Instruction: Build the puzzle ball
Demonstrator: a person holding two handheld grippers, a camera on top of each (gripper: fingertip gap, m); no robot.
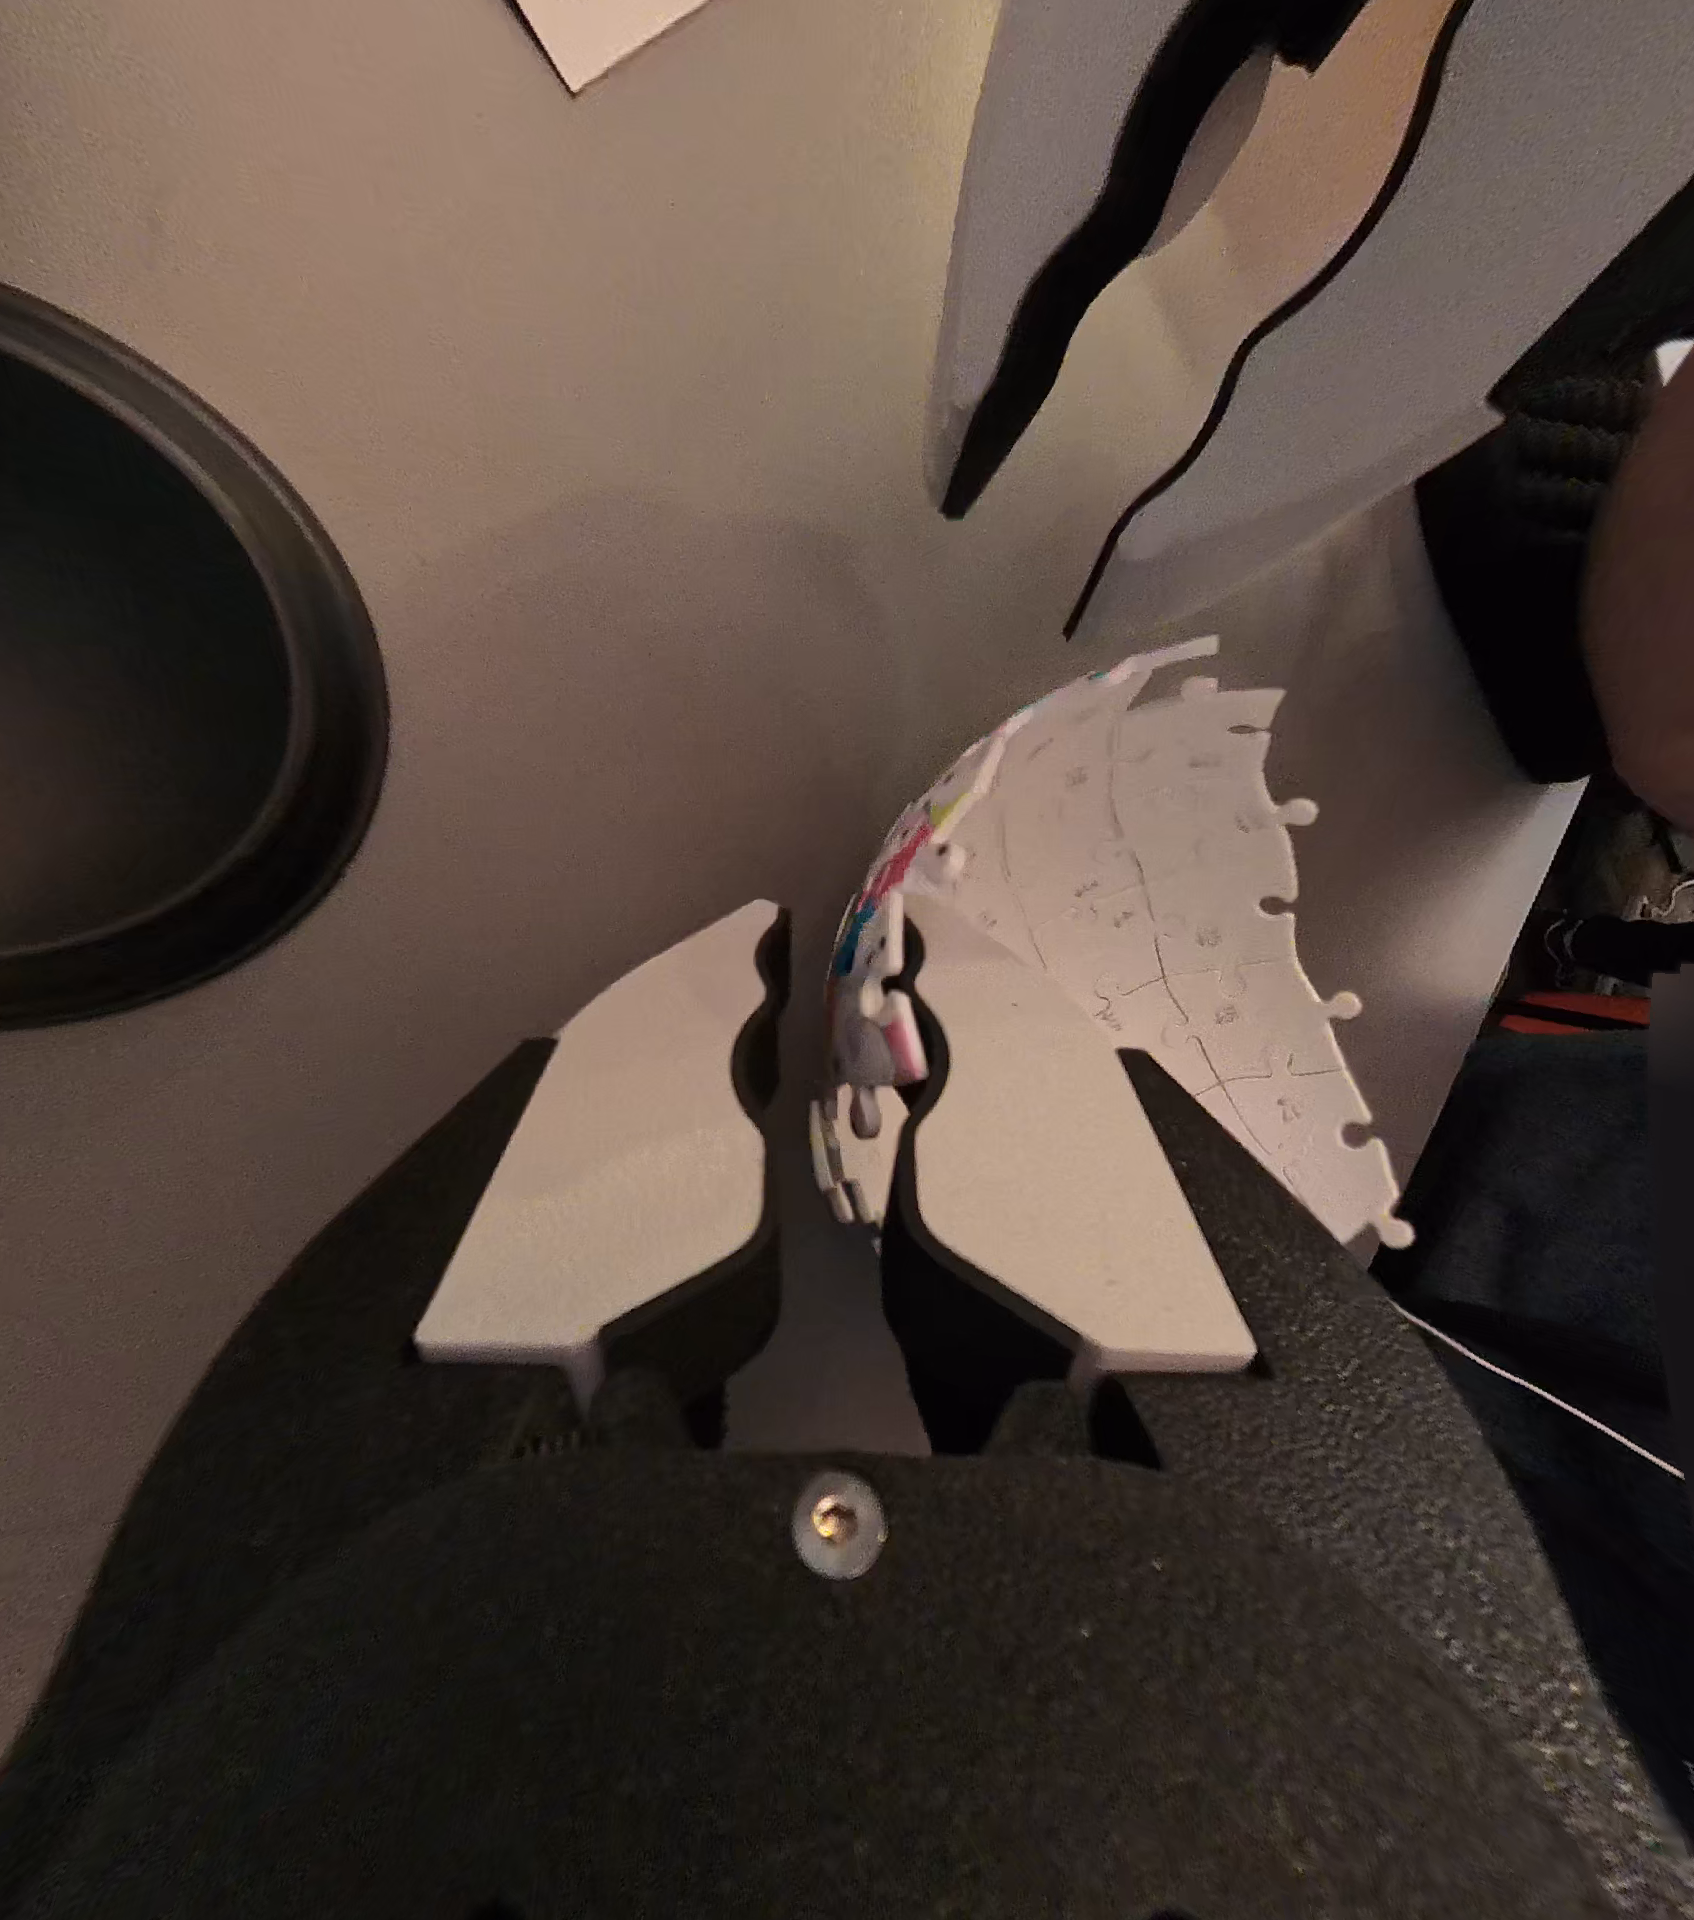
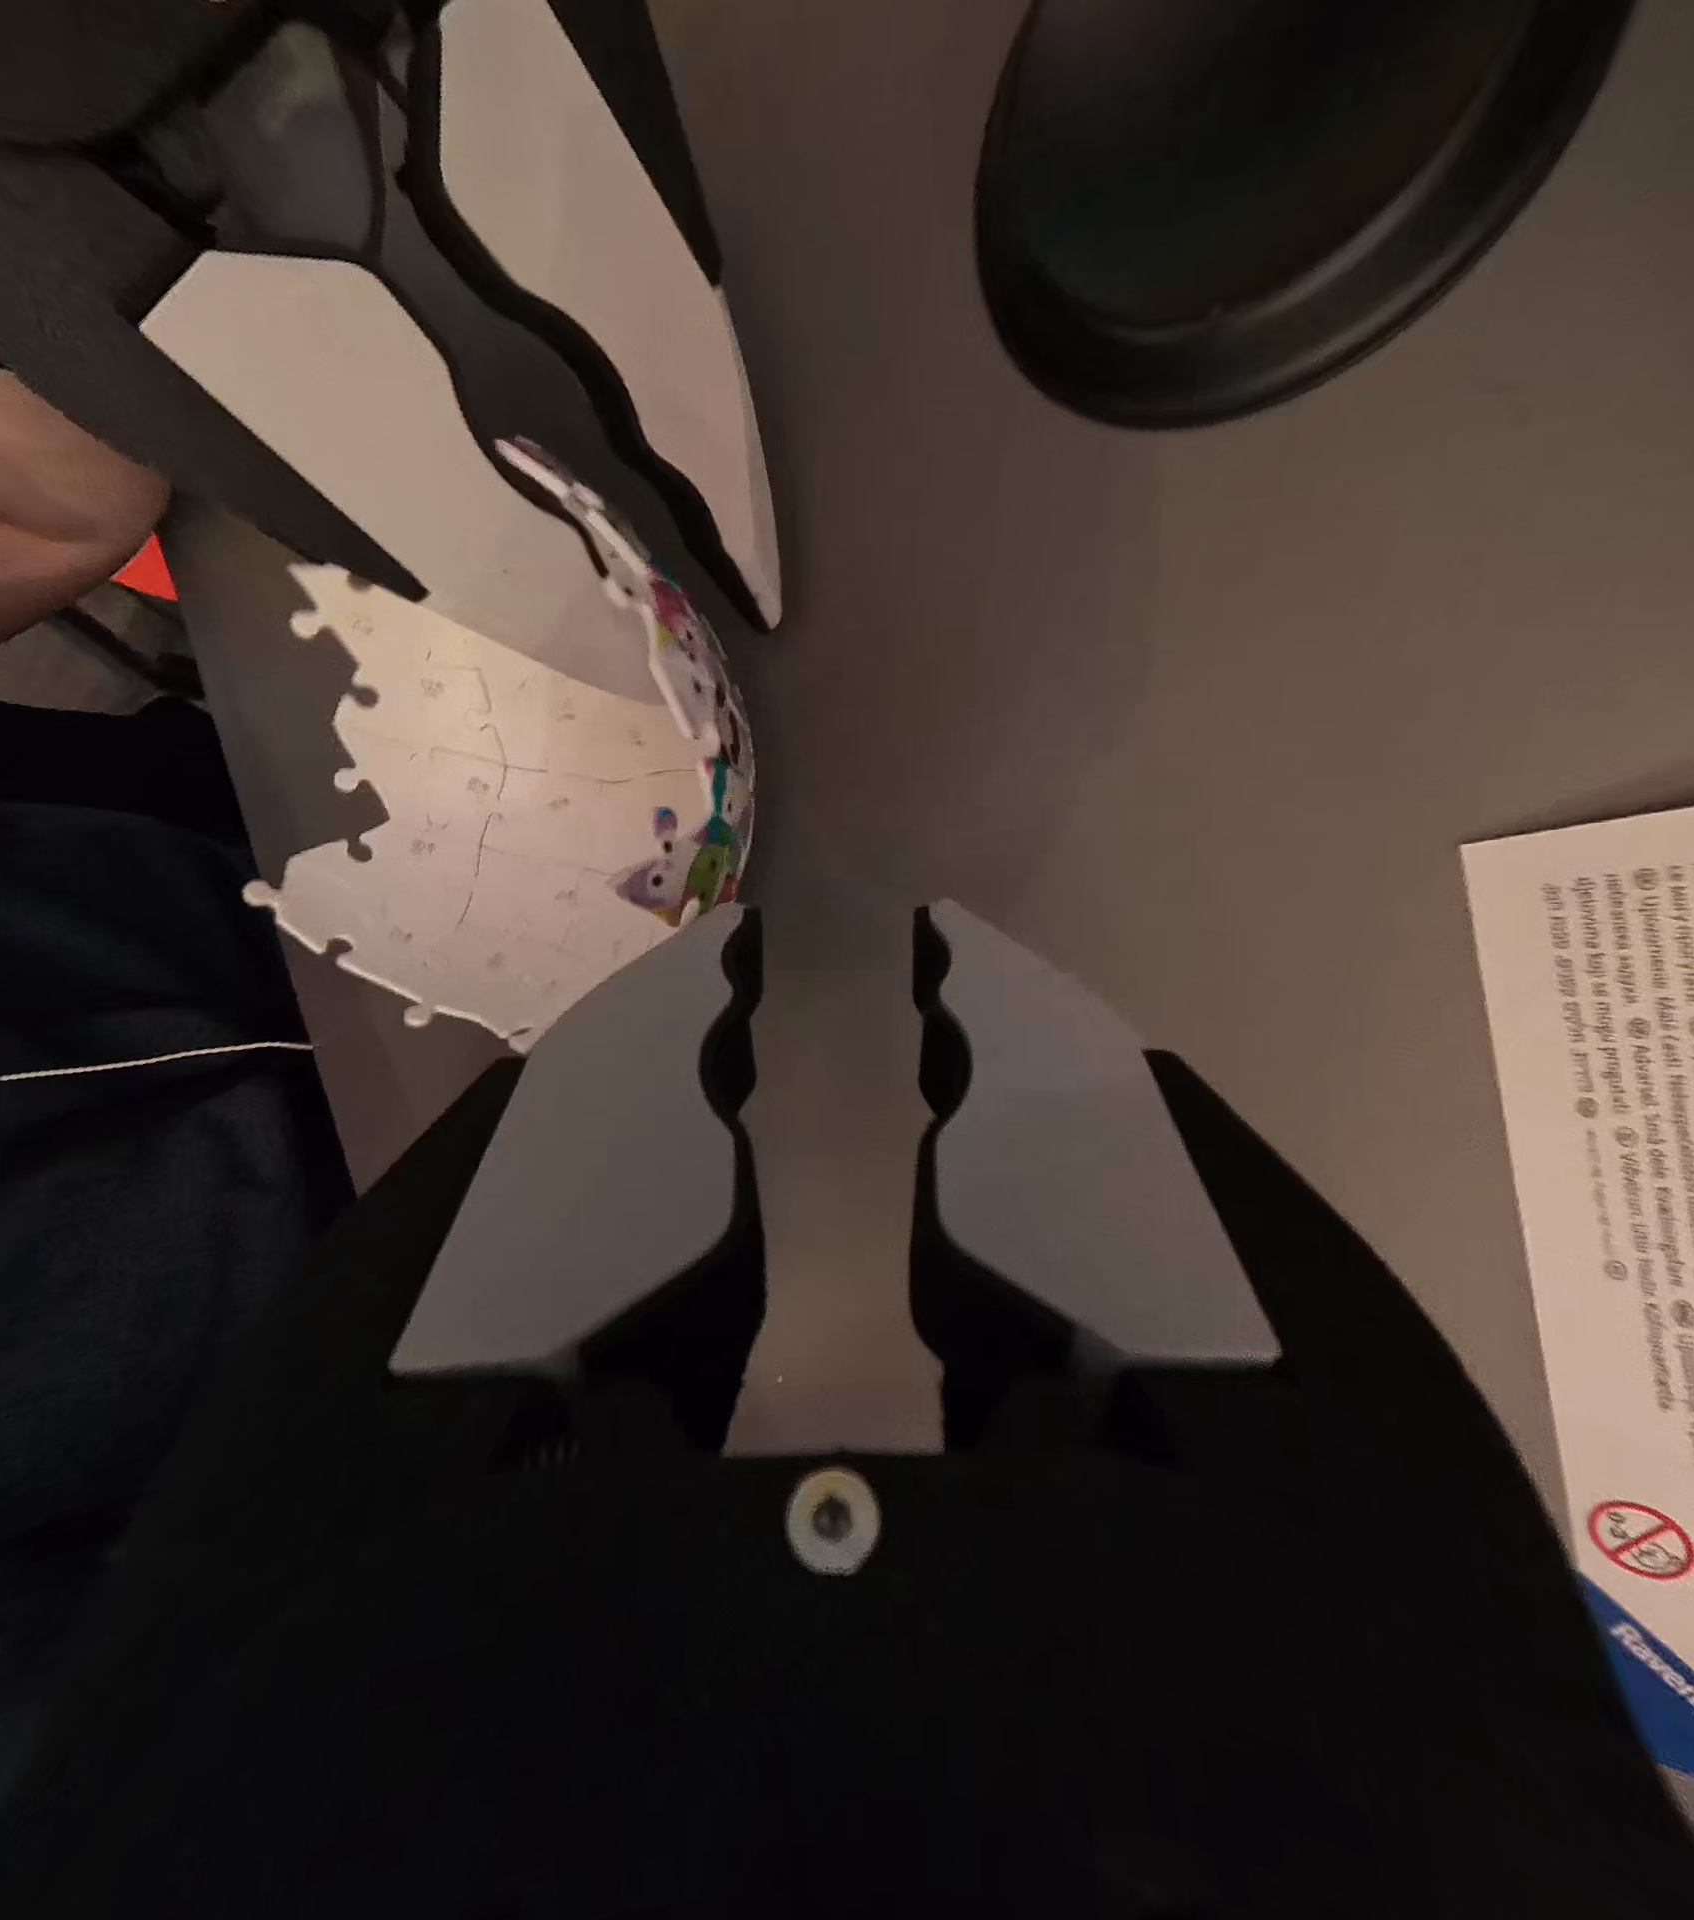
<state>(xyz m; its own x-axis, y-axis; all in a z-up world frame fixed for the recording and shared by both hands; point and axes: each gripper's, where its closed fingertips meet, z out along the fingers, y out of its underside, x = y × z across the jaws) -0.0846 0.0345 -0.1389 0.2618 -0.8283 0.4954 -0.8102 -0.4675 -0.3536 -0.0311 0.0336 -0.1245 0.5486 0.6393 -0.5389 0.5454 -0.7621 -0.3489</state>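
On the left side of the grey desk (image 1: 562,416), in the left wrist view: a black round bowl (image 1: 95,644), well apart from the work. In the middle, the left gripper (image 1: 848,935), jaws nearly closed and pinching the coloured rim of the puzzle ball (image 1: 1165,935). Just to the right, the ball itself: only a part shell so far, white numbered inside turned to the camera, knobs and notches open along the free edge. Lifted or resting on the desk, cannot tell. Above and to the right, the right gripper (image 1: 1014,571), jaws parted and holding nothing, tips near the upper edge of the shell but not touching. Same in the right wrist view: only desk between the parted jaws, and a printed leaflet (image 2: 1653,1195) at the far right. No loose piece seen in either view.

Judged step: between two pieces, shell kept steady for the next one. Next, probably: fetch a loose piece with the right gripper, match its knob to an open notch, press gently. Needs a firm hold on the left side, otherwise risk of popping joined pieces apart.
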